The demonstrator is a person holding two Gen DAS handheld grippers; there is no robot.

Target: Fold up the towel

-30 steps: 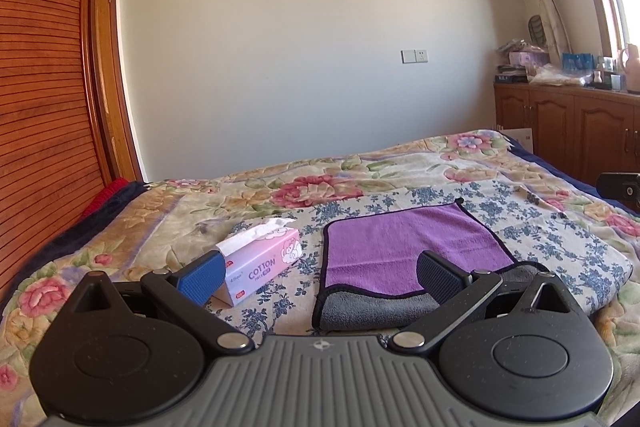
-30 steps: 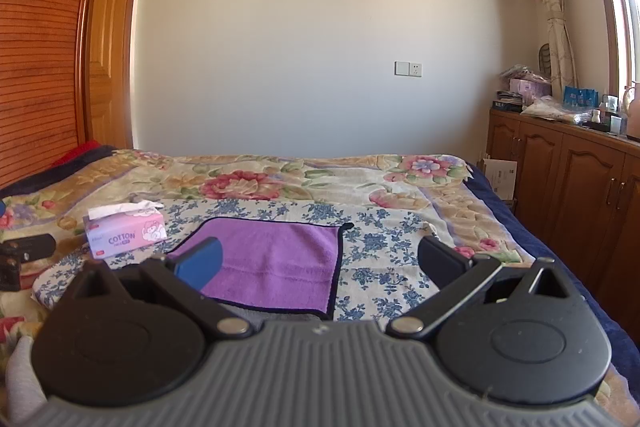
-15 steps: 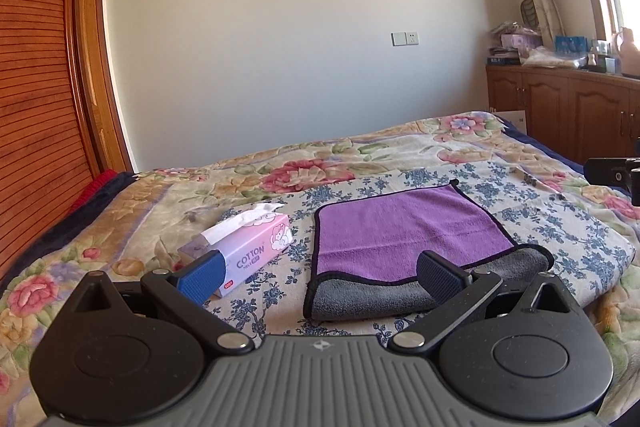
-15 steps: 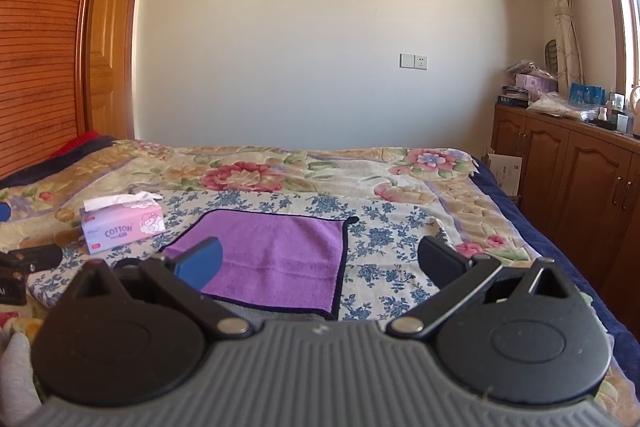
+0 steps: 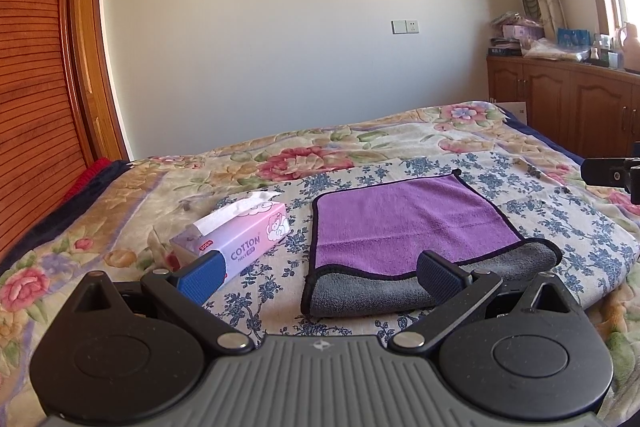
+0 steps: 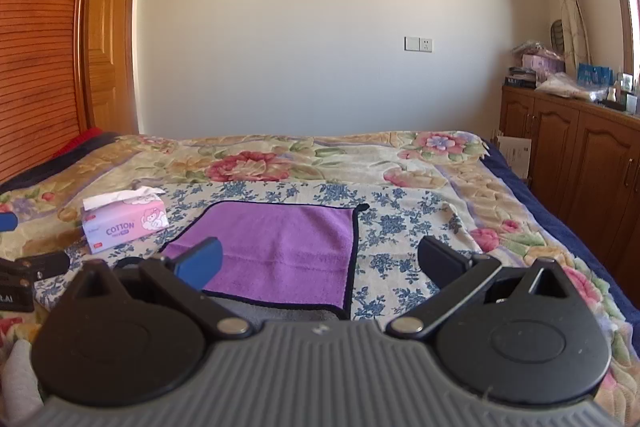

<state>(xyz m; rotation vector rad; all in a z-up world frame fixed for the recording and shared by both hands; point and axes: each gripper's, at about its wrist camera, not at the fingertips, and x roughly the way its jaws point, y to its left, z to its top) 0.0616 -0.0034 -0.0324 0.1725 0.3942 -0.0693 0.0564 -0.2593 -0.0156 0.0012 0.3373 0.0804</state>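
Observation:
A purple towel with a grey underside and black trim lies folded once on the floral bed cover. Its grey folded edge faces me. It also shows in the right wrist view. My left gripper is open and empty, just in front of the towel's near edge. My right gripper is open and empty, above the towel's near right corner. The right gripper's tip shows at the far right of the left wrist view.
A pink tissue box lies left of the towel, also seen in the right wrist view. The bed spreads ahead. Wooden cabinets stand right, a wooden slatted wall left.
Both grippers have pulled back and risen a little from the towel. The towel lies as before. Both stay open.

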